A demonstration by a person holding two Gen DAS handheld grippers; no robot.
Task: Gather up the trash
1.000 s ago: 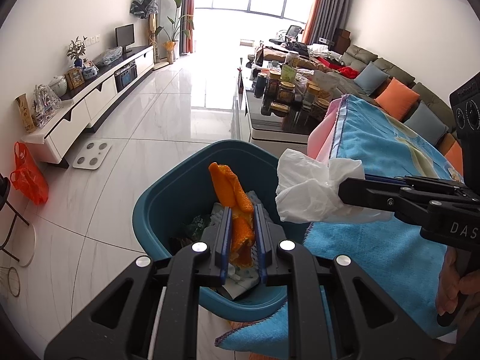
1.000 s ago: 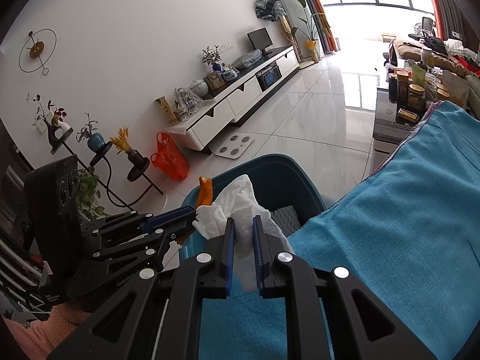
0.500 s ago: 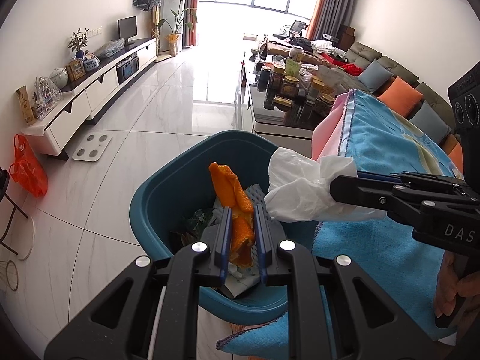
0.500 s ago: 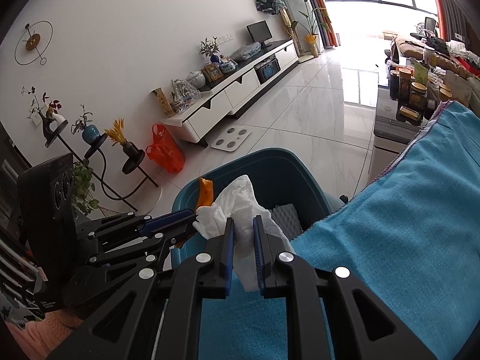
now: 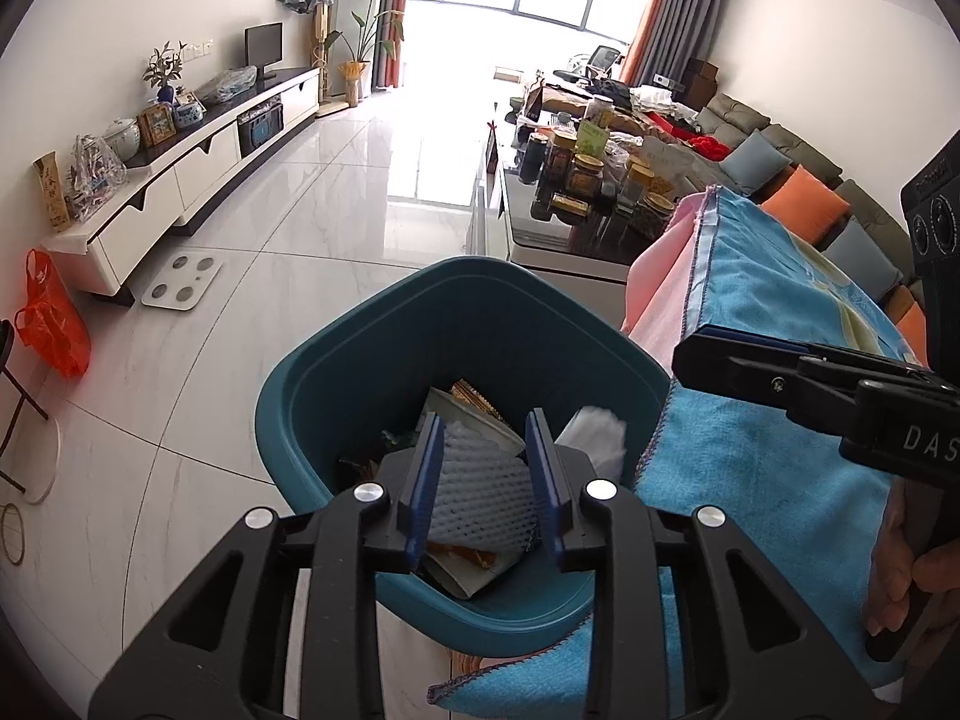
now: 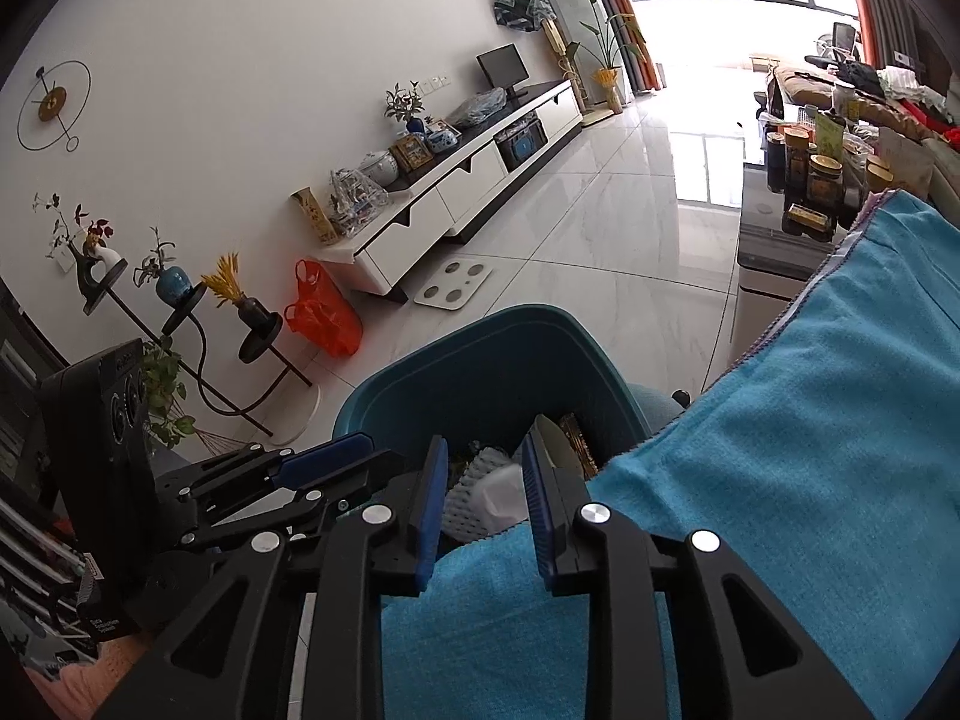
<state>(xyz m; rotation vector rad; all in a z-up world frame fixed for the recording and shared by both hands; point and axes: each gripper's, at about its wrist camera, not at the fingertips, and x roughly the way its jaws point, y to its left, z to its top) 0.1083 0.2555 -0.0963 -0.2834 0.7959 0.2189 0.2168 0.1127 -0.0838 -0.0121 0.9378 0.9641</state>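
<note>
Both grippers had let go since the earlier frames: the orange scrap that sat between the left gripper's [image 5: 486, 468] pads and the white tissue pinched by the right gripper [image 6: 483, 501] were no longer held, and both sets of jaws had just been opening, now standing apart with nothing between them. Tissue [image 5: 591, 432] lay in the bin [image 5: 312, 372] against its right wall, beside a white foam net [image 5: 480, 486] and some flat printed wrappers [image 5: 474, 396]; the orange scrap was not visible in either view, presumably down among the rest. Bin stood on the floor, its near rim tucked against the blue towel [image 5: 768, 480] that covers the table edge. Handling judgement: everything in the bin looks light and soft. Tissue and foam net should crush under the pads and not slip, and any bunched fold would serve as a hold. The wrappers are thin and likely slick, so they are best taken by a raised edge. Nothing looks fragile. View comparison: left wrist view looked straight down into the bin and showed its contents clearly, plus a pink cloth [image 5: 660, 264] under the towel, the right gripper's fingers from the side, and the hand [image 5: 906, 564] holding it. Right wrist view showed only a slice of the bin interior past the towel, but gave the left gripper from the side with its pads parted, and a bit of pink sleeve [image 6: 90, 672] at lower left. Judged: this drop done, both grippers free for the next piece.
</note>
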